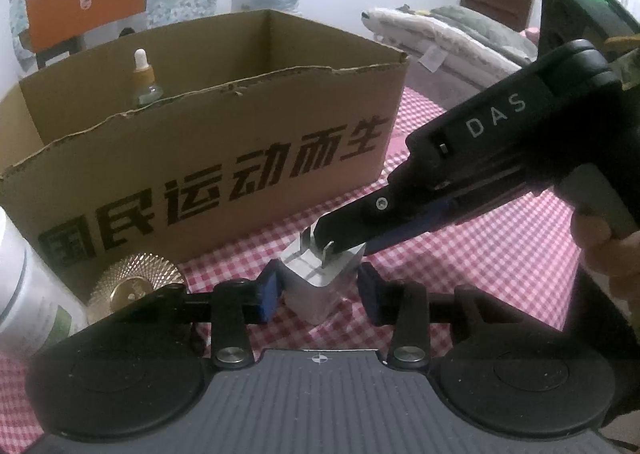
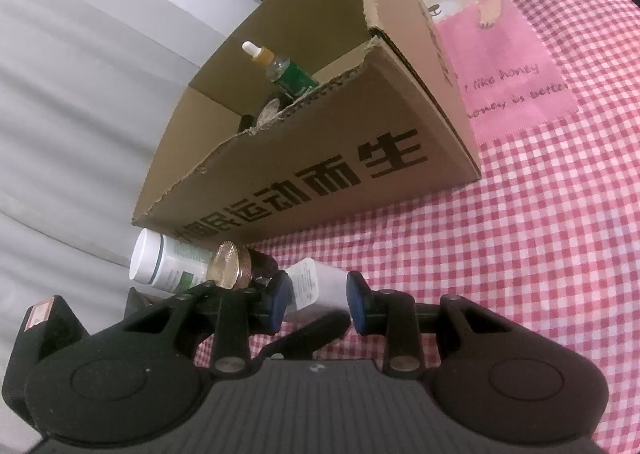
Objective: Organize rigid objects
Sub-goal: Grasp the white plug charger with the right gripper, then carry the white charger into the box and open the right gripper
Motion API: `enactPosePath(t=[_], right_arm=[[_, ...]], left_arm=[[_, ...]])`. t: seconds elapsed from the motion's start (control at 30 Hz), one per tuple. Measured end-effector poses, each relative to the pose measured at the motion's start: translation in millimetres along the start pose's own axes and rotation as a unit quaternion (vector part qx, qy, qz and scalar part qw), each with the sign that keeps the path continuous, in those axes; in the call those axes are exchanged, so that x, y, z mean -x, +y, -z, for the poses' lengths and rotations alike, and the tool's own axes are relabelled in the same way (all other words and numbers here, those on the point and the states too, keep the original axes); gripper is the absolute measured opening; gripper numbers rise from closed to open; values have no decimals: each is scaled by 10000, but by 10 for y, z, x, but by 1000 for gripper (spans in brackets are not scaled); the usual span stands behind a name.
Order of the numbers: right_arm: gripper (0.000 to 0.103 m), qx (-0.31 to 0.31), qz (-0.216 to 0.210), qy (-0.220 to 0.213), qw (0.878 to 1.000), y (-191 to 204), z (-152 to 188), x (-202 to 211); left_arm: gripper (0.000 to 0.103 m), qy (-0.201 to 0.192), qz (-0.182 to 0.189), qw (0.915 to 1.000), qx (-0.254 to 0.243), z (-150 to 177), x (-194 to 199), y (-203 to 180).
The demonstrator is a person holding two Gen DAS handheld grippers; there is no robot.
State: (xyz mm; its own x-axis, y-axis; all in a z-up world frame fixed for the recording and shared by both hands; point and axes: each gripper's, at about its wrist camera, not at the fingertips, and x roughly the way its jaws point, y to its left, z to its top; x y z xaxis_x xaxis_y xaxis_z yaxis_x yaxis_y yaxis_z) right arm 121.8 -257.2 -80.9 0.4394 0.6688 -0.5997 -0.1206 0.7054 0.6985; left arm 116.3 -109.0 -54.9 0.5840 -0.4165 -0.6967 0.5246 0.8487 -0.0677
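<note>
A white charger plug (image 1: 316,274) with metal prongs sits low over the pink checked cloth (image 1: 460,254), in front of the cardboard box (image 1: 200,158). My left gripper (image 1: 318,290) has its blue pads against the charger's two sides. My right gripper (image 1: 332,242) reaches in from the right, shut on the charger's prong end. In the right wrist view the charger (image 2: 316,282) sits clamped between the right gripper's (image 2: 318,298) pads. A dropper bottle (image 1: 144,78) stands inside the box (image 2: 320,174), next to a green-label bottle (image 2: 292,78).
A gold grinding disc (image 1: 136,286) and a white bottle (image 1: 24,294) lie at the box's front left corner. Folded bedding (image 1: 460,34) lies behind on the right. A pink bear patch (image 2: 500,54) lies flat on the cloth right of the box.
</note>
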Motion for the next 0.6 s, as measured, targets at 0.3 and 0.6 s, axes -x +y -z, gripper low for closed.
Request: enactPosePath(t=[0.3, 0.6], right_arm=[[33, 205, 54, -25, 9998, 74, 48, 48], [33, 428, -180, -278, 9985, 360, 61, 350]], left_arm=[[36, -12, 92, 9996, 268, 38, 91, 33], [33, -427, -16, 9983, 398, -150, 540, 40]])
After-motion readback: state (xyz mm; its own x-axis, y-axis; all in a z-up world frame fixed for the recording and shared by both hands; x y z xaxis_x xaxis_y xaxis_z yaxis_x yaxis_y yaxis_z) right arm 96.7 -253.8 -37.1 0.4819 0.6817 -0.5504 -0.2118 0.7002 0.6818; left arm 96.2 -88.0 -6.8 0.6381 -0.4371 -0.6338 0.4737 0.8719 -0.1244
